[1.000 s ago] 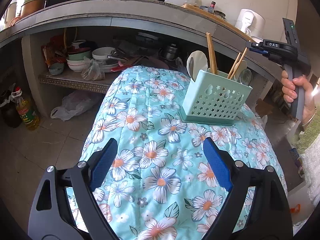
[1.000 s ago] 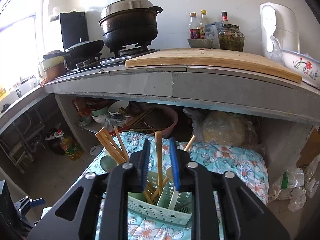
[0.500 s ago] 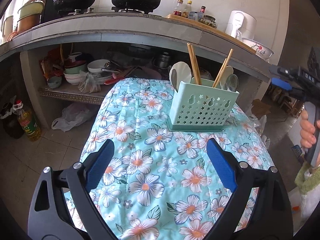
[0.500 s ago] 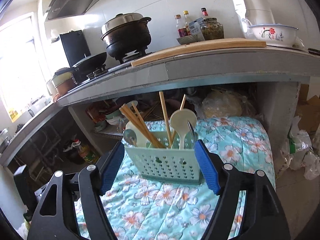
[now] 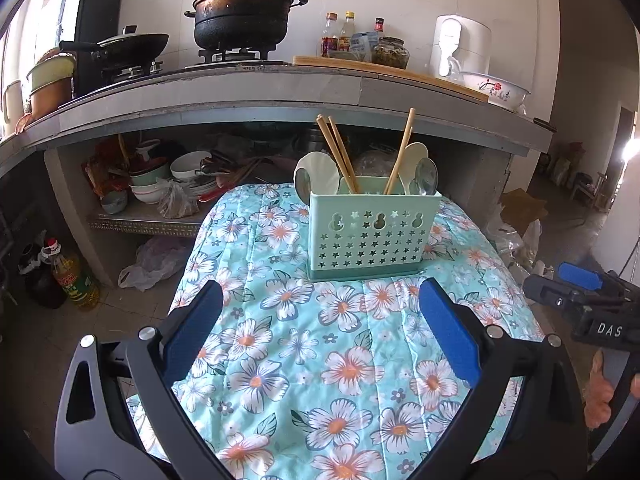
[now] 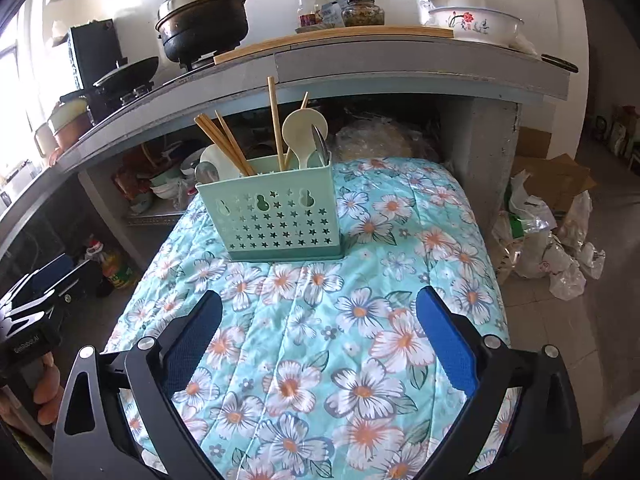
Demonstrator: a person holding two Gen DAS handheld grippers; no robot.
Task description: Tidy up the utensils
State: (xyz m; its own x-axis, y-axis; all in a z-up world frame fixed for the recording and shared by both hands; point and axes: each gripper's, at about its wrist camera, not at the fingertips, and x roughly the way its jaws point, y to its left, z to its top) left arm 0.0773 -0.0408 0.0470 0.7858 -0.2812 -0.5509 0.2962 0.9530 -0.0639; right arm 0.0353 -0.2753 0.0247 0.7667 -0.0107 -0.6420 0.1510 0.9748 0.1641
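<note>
Both hand-held grippers, left (image 5: 320, 336) and right (image 6: 318, 336), gape empty; light stiff chopsticks (image 6: 224, 142) in caddy (image 6: 280, 216) best pinched mid-shaft.

— What does the holder look like?
— The utensil holder (image 5: 366, 236) is a pale mint-green plastic box, its front wall punched with small stars and three gourd-shaped holes. It stands upright on its base on the flowered quilt (image 5: 320, 360), toward the far end.
— And what is in it?
— Wooden chopsticks (image 5: 338, 156) lean out at the left, crossing toward the middle, and another wooden stick (image 6: 274, 120) rises nearly upright. A cream rice paddle (image 6: 300, 132) stands with its head up at the right. A second pale paddle (image 5: 316, 170) sits at the left. A metal spoon (image 5: 426, 176) shows beside the right paddle, bowl upward.
</note>
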